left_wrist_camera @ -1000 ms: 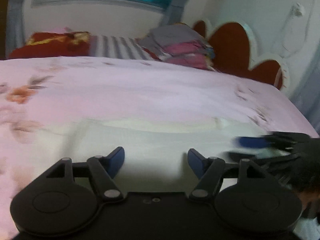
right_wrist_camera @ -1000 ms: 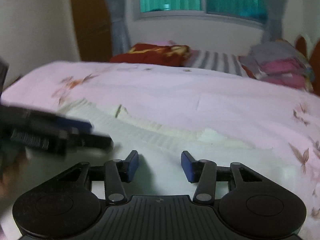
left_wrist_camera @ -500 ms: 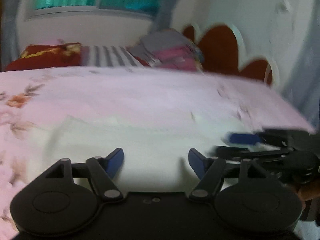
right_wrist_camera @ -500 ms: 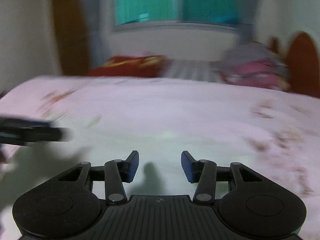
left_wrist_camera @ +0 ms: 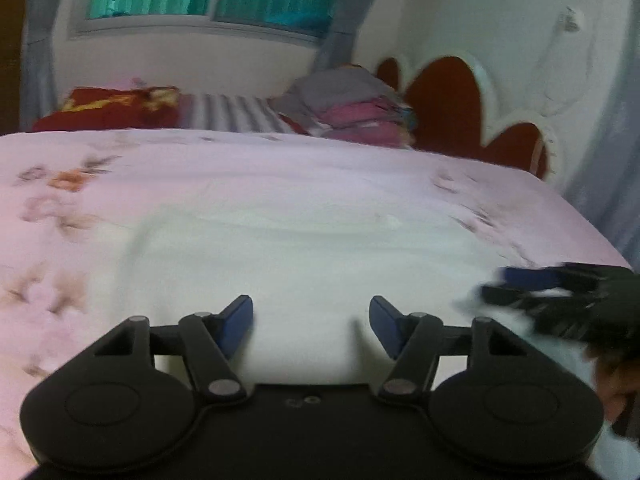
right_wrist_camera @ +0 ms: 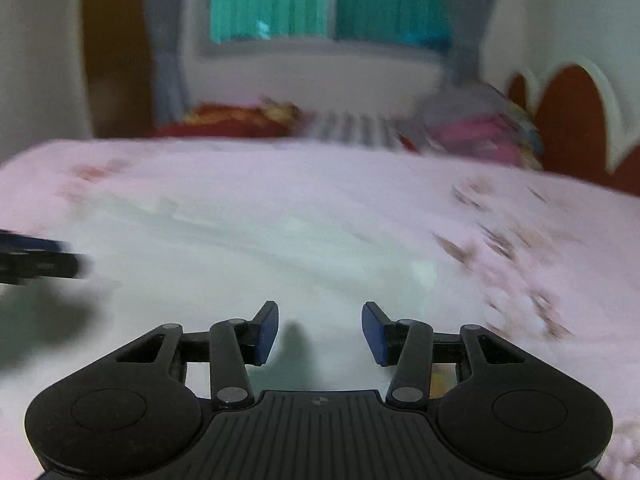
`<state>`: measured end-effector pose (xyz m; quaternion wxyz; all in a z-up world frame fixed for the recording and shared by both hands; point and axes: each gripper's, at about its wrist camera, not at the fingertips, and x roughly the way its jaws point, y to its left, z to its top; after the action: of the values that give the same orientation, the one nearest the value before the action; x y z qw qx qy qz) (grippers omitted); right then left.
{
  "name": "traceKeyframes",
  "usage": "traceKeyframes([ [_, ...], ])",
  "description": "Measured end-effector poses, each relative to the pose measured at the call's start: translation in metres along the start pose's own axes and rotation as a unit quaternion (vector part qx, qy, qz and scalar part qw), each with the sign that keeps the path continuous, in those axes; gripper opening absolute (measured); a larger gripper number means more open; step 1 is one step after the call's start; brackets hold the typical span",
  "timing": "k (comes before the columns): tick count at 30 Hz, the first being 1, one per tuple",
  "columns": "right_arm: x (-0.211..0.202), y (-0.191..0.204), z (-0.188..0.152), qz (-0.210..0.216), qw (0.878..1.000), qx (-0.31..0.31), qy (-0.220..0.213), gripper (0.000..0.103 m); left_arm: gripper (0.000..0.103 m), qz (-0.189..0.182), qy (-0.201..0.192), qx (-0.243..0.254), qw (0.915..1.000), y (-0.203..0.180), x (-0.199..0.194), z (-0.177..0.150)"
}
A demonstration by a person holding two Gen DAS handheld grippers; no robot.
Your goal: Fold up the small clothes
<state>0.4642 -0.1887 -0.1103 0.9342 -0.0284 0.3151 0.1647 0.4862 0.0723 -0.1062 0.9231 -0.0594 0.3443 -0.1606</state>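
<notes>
A white garment (left_wrist_camera: 312, 248) lies spread flat on the pink floral bed sheet (left_wrist_camera: 80, 184). It also shows in the right wrist view (right_wrist_camera: 248, 256). My left gripper (left_wrist_camera: 311, 322) is open and empty, low over the garment's near part. My right gripper (right_wrist_camera: 319, 330) is open and empty, also low over the garment. The right gripper also shows blurred at the right edge of the left wrist view (left_wrist_camera: 560, 296). The left gripper shows blurred at the left edge of the right wrist view (right_wrist_camera: 36, 258).
A stack of folded pink and grey clothes (left_wrist_camera: 352, 112) sits at the back right by the red and white headboard (left_wrist_camera: 452, 108). A red pillow (left_wrist_camera: 108, 108) and a striped cloth (left_wrist_camera: 232, 112) lie along the far side under the window.
Both grippers have shifted to the right over the garment, with motion blur. Both have stayed open and empty. The garment has not visibly moved.
</notes>
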Motion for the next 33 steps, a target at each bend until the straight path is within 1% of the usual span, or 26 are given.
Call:
traceKeyframes([
  [1, -0.003, 0.012, -0.001, 0.019, 1.000, -0.008, 0.004, 0.047, 0.062, -0.002, 0.015, 0.018, 0.9997, -0.012, 0.005, -0.006],
  [2, -0.007, 0.019, -0.007, 0.033, 0.999, -0.020, 0.012, 0.047, 0.062, 0.004, 0.030, 0.035, 0.9989, -0.020, 0.011, -0.012],
  [3, -0.004, 0.029, -0.014, 0.032, 0.998, -0.043, 0.028, 0.047, 0.062, 0.019, 0.054, 0.054, 0.9969, -0.026, 0.019, -0.020],
  [4, 0.004, 0.035, -0.022, 0.014, 0.997, -0.061, 0.055, 0.047, 0.062, 0.029, 0.056, 0.067, 0.9958, -0.029, 0.020, -0.026],
  [5, 0.007, 0.034, -0.031, 0.004, 0.996, -0.062, 0.064, 0.047, 0.062, 0.031, 0.051, 0.065, 0.9961, -0.029, 0.015, -0.029],
  [6, 0.004, 0.029, -0.033, 0.004, 0.997, -0.047, 0.060, 0.047, 0.061, 0.028, 0.051, 0.051, 0.9971, -0.028, 0.008, -0.029],
  [7, 0.000, 0.027, -0.031, -0.002, 0.997, -0.036, 0.063, 0.043, 0.061, 0.023, 0.043, 0.036, 0.9982, -0.026, 0.000, -0.030],
  [8, -0.010, 0.024, -0.031, -0.002, 0.998, -0.027, 0.058, 0.035, 0.060, 0.018, 0.034, 0.025, 0.9990, -0.026, -0.009, -0.034],
  [9, -0.022, 0.024, -0.031, 0.018, 0.999, -0.014, 0.048, 0.021, 0.059, 0.014, 0.025, 0.022, 0.9993, -0.029, -0.019, -0.039],
  [10, -0.032, 0.025, -0.032, 0.040, 0.998, -0.004, 0.043, 0.018, 0.058, 0.015, 0.019, 0.025, 0.9994, -0.034, -0.027, -0.045],
  [12, -0.047, 0.039, -0.039, 0.069, 0.997, -0.005, 0.043, 0.017, 0.057, 0.021, 0.016, 0.023, 0.9994, -0.042, -0.038, -0.059],
  [14, -0.058, 0.051, -0.047, 0.094, 0.995, 0.004, 0.043, 0.017, 0.057, 0.033, 0.023, 0.018, 0.9990, -0.047, -0.040, -0.070],
  [15, -0.057, 0.058, -0.051, 0.104, 0.993, 0.013, 0.052, 0.017, 0.053, 0.042, 0.031, 0.014, 0.9986, -0.047, -0.038, -0.076],
  [16, -0.055, 0.066, -0.055, 0.112, 0.992, 0.015, 0.062, 0.017, 0.053, 0.052, 0.034, 0.011, 0.9980, -0.044, -0.035, -0.077],
  [17, -0.053, 0.073, -0.060, 0.115, 0.991, 0.017, 0.070, 0.016, 0.053, 0.062, 0.028, 0.012, 0.9976, -0.045, -0.035, -0.080],
  [19, -0.054, 0.083, -0.066, 0.118, 0.990, 0.020, 0.071, 0.016, 0.053, 0.069, 0.025, 0.010, 0.9973, -0.042, -0.041, -0.083],
  [22, -0.054, 0.096, -0.068, 0.109, 0.992, -0.002, 0.066, 0.017, 0.054, 0.073, 0.023, 0.007, 0.9970, -0.038, -0.049, -0.087],
  [23, -0.055, 0.099, -0.069, 0.104, 0.992, -0.011, 0.066, 0.017, 0.054, 0.080, 0.022, 0.005, 0.9965, -0.036, -0.053, -0.088],
  [25, -0.058, 0.095, -0.070, 0.100, 0.993, -0.009, 0.067, 0.016, 0.054, 0.091, 0.020, -0.005, 0.9957, -0.027, -0.061, -0.091],
  [26, -0.059, 0.091, -0.074, 0.089, 0.994, -0.005, 0.067, 0.016, 0.054, 0.094, 0.018, -0.011, 0.9953, -0.022, -0.064, -0.091],
  [30, -0.073, 0.043, -0.083, 0.004, 0.997, 0.028, 0.069, 0.016, 0.054, 0.107, 0.010, -0.035, 0.9936, -0.001, -0.080, -0.098],
  [33, -0.087, 0.008, -0.090, -0.035, 0.995, 0.051, 0.076, 0.016, 0.054, 0.107, 0.007, -0.042, 0.9933, 0.003, -0.083, -0.098],
])
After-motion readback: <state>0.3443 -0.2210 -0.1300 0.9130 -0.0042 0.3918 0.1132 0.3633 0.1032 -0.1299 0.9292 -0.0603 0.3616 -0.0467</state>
